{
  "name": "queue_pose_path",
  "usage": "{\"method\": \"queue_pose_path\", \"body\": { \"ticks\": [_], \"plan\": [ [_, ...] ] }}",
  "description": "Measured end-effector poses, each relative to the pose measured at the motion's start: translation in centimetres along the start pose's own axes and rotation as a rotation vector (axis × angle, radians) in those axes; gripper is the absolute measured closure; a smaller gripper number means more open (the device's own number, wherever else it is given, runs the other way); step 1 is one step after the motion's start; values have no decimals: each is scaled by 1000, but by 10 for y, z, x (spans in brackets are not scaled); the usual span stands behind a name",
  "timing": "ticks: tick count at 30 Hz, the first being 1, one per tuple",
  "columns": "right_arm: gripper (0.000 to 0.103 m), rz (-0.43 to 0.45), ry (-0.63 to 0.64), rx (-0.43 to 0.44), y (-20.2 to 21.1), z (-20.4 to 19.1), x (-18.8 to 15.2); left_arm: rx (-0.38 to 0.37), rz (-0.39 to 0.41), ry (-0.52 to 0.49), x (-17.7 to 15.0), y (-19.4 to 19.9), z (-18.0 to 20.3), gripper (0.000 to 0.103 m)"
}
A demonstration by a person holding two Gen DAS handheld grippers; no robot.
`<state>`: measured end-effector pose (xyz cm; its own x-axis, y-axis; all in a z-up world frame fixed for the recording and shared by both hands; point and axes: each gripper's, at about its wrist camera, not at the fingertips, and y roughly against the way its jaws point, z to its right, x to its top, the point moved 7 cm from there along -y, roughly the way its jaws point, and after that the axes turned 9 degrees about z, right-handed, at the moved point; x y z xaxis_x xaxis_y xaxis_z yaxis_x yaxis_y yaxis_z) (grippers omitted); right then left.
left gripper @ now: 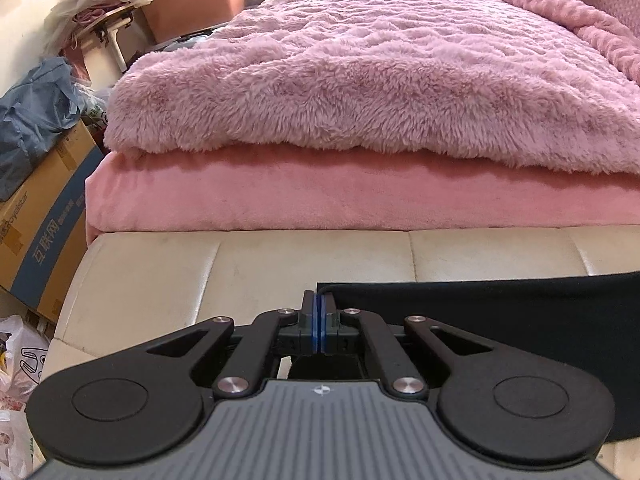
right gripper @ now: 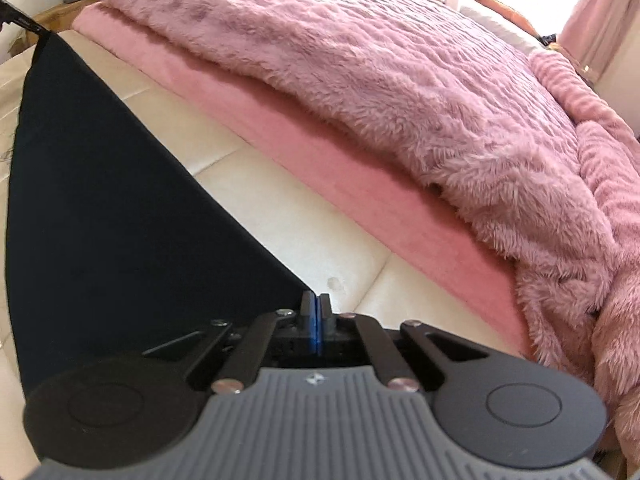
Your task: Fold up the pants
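Note:
The black pants (left gripper: 500, 320) hang stretched taut between my two grippers, above the cream padded bench (left gripper: 160, 272). My left gripper (left gripper: 319, 300) is shut on the left top corner of the pants. In the right wrist view the pants (right gripper: 100, 208) spread left and away as a dark sheet. My right gripper (right gripper: 316, 300) is shut on their right top corner. The left gripper (right gripper: 16, 20) shows small at the far top left, holding the other corner.
A bed with a pink sheet (left gripper: 320, 196) and a fluffy pink blanket (left gripper: 360, 80) lies just beyond the bench. Cardboard boxes (left gripper: 44, 208), bags (left gripper: 16, 360) and a pink tub (left gripper: 196, 4) stand at the left.

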<state>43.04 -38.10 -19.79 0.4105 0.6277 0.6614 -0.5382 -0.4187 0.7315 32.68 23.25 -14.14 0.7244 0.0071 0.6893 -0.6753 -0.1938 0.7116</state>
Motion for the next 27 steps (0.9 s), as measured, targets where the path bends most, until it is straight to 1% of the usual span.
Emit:
{"method": "queue_pose_path", "body": {
  "ticks": [5, 8, 11, 15, 20, 22, 23, 27],
  "plan": [
    [103, -22, -28, -23, -24, 2, -4, 19, -19, -16, -3, -21, 2, 102],
    [103, -27, -57, -37, -33, 4, -8, 21, -44, -25, -8, -34, 3, 102],
    [103, -26, -63, -48, -40, 2, -10, 22, -41, -14, -11, -41, 3, 102],
    [103, 17, -79, -65, -27, 2, -6, 0, 5, 9, -3, -23, 0, 102],
    [103, 107, -99, -75, 16, 0, 4, -15, 66, 18, 7, 11, -6, 102],
    [103, 128, -124, -80, 23, 2, 6, -9, 46, 17, 9, 3, -7, 102],
    [103, 127, -151, -86, 19, 6, 5, -6, 32, 12, 8, -6, -5, 102],
    [103, 79, -191, -118, -17, 12, -1, -1, -11, 3, 3, -39, 3, 102]
  ]
}}
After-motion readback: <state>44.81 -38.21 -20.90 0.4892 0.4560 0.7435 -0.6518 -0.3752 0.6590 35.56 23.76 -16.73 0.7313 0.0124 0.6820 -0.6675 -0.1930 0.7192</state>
